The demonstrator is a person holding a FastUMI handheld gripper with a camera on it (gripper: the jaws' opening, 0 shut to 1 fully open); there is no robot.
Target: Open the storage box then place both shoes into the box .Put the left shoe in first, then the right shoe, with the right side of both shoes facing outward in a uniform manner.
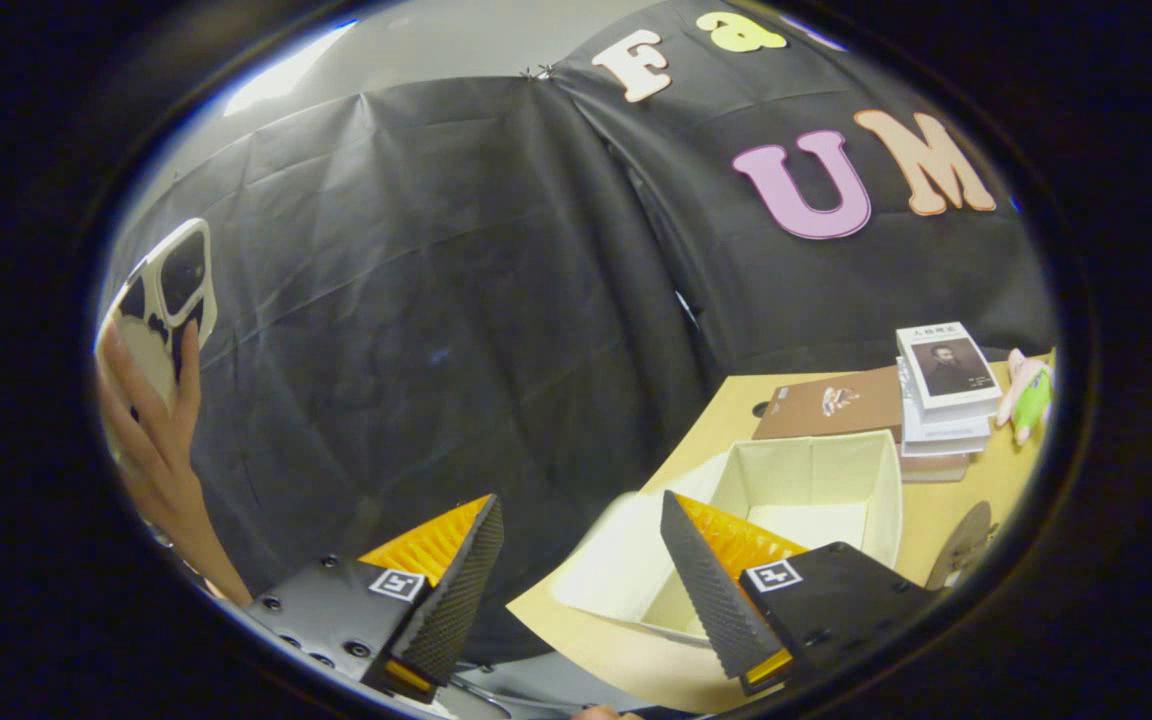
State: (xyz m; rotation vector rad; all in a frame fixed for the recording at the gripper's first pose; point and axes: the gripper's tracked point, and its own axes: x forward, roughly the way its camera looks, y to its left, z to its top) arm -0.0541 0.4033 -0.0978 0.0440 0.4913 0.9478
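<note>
Cream fabric lines the storage box [806, 490], which stands open on the pale wooden bench [976, 500], its lid flap [616, 560] folded down toward the bench's near corner. The inside of the box holds nothing. The claw [576, 590] is released, its two fingers spread wide with nothing between them; one finger hangs over the gap before the black cloth wall [456, 330], off the bench's edge, while the other overlaps the box's near side.

Beyond the box, toward the bench's far edge, lies a flat brown box [831, 402], and just beside it a stack of books [946, 395] with a portrait on the top cover. A pink and green plush toy [1028, 392] lies near the far corner next to the books. A round wooden piece [966, 545] sits on the bench beside the storage box.

Well apart from the bench, against the cloth wall, a person's hand [151, 420] holds up a phone [166, 305] in a black and white case.
</note>
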